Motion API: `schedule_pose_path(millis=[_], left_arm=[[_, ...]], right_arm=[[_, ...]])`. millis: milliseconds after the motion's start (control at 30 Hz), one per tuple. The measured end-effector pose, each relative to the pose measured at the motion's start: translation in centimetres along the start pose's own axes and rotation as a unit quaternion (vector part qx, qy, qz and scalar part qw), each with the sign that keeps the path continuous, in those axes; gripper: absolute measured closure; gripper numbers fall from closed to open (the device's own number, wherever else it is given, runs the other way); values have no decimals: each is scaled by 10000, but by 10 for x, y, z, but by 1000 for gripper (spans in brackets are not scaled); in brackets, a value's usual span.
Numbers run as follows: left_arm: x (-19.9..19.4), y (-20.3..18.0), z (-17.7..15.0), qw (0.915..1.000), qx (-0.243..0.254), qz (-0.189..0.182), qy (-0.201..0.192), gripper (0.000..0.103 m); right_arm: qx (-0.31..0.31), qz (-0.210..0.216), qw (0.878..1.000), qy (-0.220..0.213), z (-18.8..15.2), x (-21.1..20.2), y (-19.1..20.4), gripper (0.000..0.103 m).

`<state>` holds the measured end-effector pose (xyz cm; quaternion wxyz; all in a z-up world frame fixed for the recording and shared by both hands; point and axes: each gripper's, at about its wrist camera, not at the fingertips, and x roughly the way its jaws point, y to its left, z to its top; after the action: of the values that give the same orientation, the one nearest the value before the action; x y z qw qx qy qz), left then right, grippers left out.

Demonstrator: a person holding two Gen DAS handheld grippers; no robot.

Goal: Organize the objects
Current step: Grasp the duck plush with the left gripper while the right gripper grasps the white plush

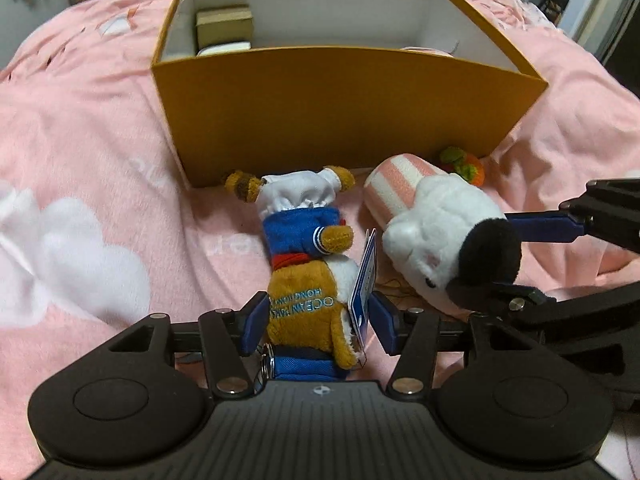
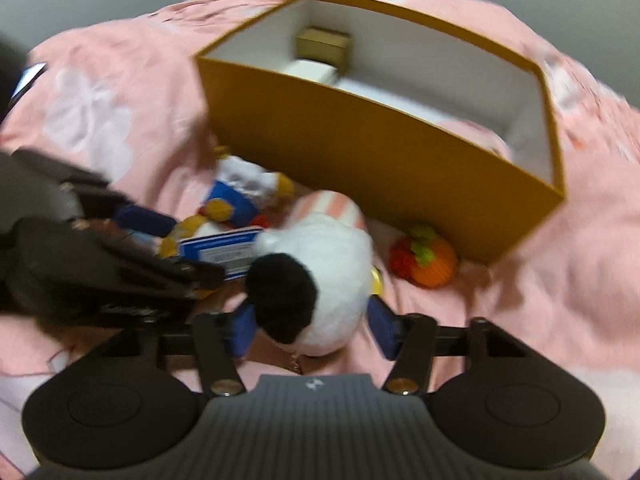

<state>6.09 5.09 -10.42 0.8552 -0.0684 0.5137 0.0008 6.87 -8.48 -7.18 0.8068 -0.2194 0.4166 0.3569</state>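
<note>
Pink fleece blanket (image 1: 100, 128) with white cloud shapes covers the bed, and a mustard-yellow box (image 1: 320, 120) with a white inside sits open on top of it. There's a small tan box (image 1: 224, 20) and something white tucked in its far left corner. Some plush toys show on a shelf way back at the top left, too blurry to make out.

Right in front of the box lie two plushies side by side. The brown one in the blue sailor outfit (image 1: 304, 248) lies with its head toward the left tongs (image 1: 318, 322), whose blue fingers are spread on either side of the head without really squeezing it; a blue-and-white hang tag (image 1: 364, 288) sticks up at its side. The white plush with a black ear (image 2: 320, 276) and pink-striped body sits between the right tongs (image 2: 312, 330), also spread, with a gap on the right side. A little orange and red knitted toy (image 2: 426, 258) rests against the box wall, just beside the white plush.
</note>
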Motion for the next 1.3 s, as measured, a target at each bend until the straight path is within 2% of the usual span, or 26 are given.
schedule_pose_path(millis=[133, 200, 267, 333, 433, 567, 667, 800, 967, 1033, 1200, 1300], left_arm=[[-4, 6, 0, 9998, -173, -49, -127, 40], [-11, 11, 0, 9992, -299, -84, -269, 41], [-11, 19, 0, 9983, -507, -192, -210, 40], [-8, 24, 0, 9974, -642, -273, -162, 39], [-7, 21, 2, 9980, -578, -223, -118, 39], [2, 17, 4, 9985, -499, -224, 23, 36], [7, 11, 6, 9992, -346, -187, 119, 36], [4, 11, 6, 9991, -346, -228, 78, 40], [5, 13, 6, 9989, -367, -263, 115, 41], [4, 13, 5, 9989, -366, -264, 110, 41], [3, 14, 5, 9988, -386, -287, 109, 41], [3, 14, 5, 9989, -350, -282, 124, 42]], right_arm=[[238, 313, 9992, 3, 1, 5, -9, 42], [179, 431, 9989, -15, 0, 3, -7, 38], [-14, 497, 9987, -64, -1, -1, 0, 38], [-213, 368, 9991, -87, -1, -1, 8, 38], [-583, 171, 9980, -154, 1, 3, 20, 37], [-957, -107, 9952, -187, 3, 17, 30, 29], [-780, -241, 9967, 10, 2, 25, 22, 34], [-315, -51, 9995, -26, 0, 16, 3, 38], [370, 222, 9988, 224, 4, 12, -24, 36], [294, 122, 9994, 167, 9, 6, -21, 36], [-424, -482, 9979, 5, 15, -4, -9, 36], [-317, -297, 9990, 105, 17, -1, -19, 38]])
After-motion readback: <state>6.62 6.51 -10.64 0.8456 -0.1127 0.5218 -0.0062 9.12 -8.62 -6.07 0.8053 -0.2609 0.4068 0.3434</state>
